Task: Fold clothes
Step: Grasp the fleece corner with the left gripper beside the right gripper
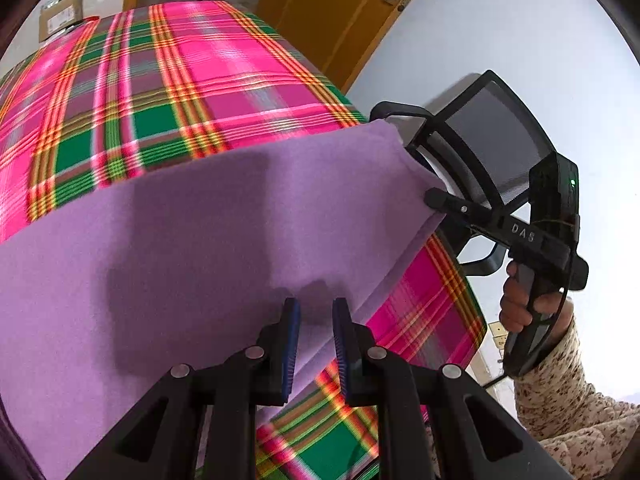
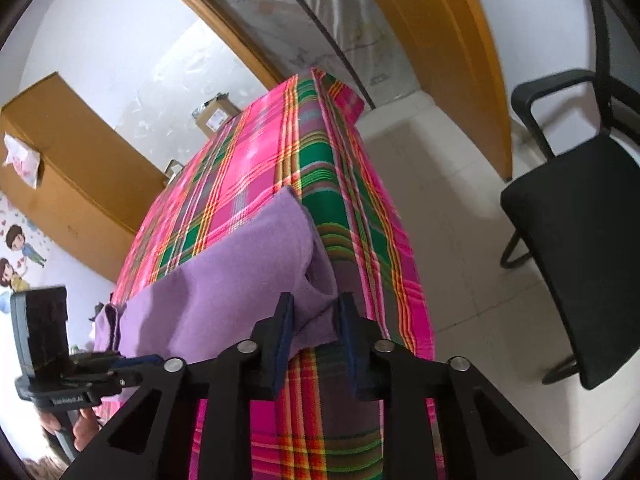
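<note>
While both grippers work the near edge of the purple cloth [image 1: 192,240], it lies spread over the plaid-covered table [image 1: 160,80], its near edge at the table's front edge. Left gripper [image 1: 314,344]: jaws part-open, cloth edge between the pads, pads don't look pressed together, so grip not confirmed. Right gripper [image 2: 316,332]: jaws also part-open with a bunched corner of the cloth [image 2: 240,264] sitting between them, contact on the left pad, gap on the right. Judgement: this fits either taking hold of the hem for a fold or letting go after one; can't settle which. To do it well either way: keep both corners level, same height, cloth taut between grippers, no plaid tablecloth caught in the pads. Office chair [image 2: 580,240] stands well apart on the right.
</note>
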`<control>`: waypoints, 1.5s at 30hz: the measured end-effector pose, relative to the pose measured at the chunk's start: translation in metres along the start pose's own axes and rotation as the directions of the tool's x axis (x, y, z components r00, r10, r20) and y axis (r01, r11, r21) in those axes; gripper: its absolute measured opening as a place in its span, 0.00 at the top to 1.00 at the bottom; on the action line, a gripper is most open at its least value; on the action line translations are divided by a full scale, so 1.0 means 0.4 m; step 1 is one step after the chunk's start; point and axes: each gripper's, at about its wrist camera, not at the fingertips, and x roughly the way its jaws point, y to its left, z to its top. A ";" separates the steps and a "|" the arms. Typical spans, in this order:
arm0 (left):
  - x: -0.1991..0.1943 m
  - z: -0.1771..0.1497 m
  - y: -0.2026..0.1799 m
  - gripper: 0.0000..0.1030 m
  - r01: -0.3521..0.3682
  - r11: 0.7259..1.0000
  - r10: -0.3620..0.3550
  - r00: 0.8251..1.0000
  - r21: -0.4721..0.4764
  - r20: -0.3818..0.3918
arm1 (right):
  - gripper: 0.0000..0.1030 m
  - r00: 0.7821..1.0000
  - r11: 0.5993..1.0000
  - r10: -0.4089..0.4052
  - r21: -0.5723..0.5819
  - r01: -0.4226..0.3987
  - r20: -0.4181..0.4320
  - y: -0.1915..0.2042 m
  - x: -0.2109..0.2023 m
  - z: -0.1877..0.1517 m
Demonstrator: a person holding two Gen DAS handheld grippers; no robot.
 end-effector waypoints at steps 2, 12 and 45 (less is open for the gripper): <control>0.012 0.020 -0.012 0.84 0.024 1.000 -0.024 1.000 -0.001 -0.010 | 0.82 1.000 1.000 -0.013 -0.015 0.014 0.022 0.012 -0.007 0.000; 0.070 0.155 -0.058 0.83 0.184 0.982 -0.186 0.981 -0.041 -0.049 | 0.85 0.991 0.991 -0.029 -0.129 0.046 0.128 0.075 -0.036 -0.012; -0.010 0.167 0.098 0.64 0.425 0.877 -0.391 0.902 -0.224 0.183 | 0.86 0.993 0.883 0.052 -0.469 0.006 0.110 0.337 0.025 -0.112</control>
